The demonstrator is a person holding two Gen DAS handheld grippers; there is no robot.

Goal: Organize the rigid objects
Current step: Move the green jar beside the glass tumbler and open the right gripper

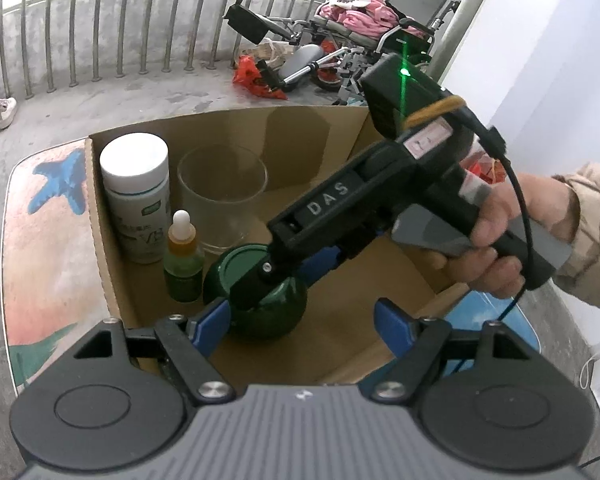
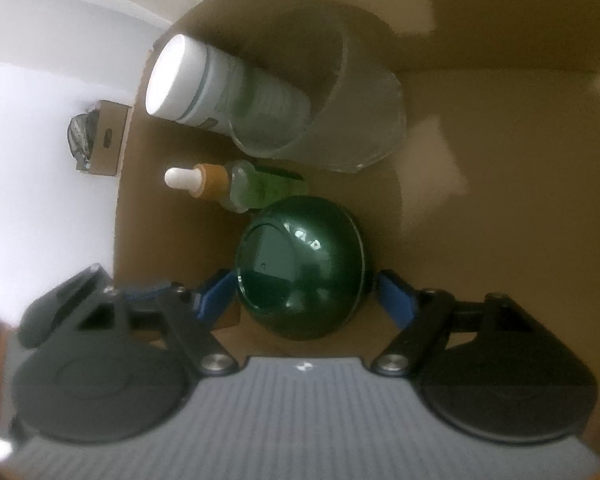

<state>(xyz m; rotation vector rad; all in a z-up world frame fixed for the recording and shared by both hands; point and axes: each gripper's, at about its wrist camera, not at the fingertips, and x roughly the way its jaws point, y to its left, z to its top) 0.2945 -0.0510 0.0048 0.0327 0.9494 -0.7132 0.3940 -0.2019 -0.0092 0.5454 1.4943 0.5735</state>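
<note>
A round dark green jar (image 2: 300, 276) sits low in the open cardboard box (image 2: 500, 140), beside a small green dropper bottle (image 2: 256, 188). My right gripper (image 2: 304, 292) is shut on the jar, its blue pads (image 2: 214, 294) against both sides. The left wrist view shows the same gripper (image 1: 288, 276) reaching down into the box (image 1: 300, 140) from the right, held by a hand (image 1: 500, 240), over the green jar (image 1: 260, 312). My left gripper (image 1: 302, 316) hovers open above the box's near edge with nothing in it.
Along the box's left wall stand a white-capped bottle (image 1: 136, 196), a clear glass (image 1: 222, 196) and the dropper bottle (image 1: 183, 260). The box rests on a painted table (image 1: 48, 240). Behind are a railing (image 1: 100, 20), a wheelchair (image 1: 380, 28) and a white wall (image 1: 560, 60).
</note>
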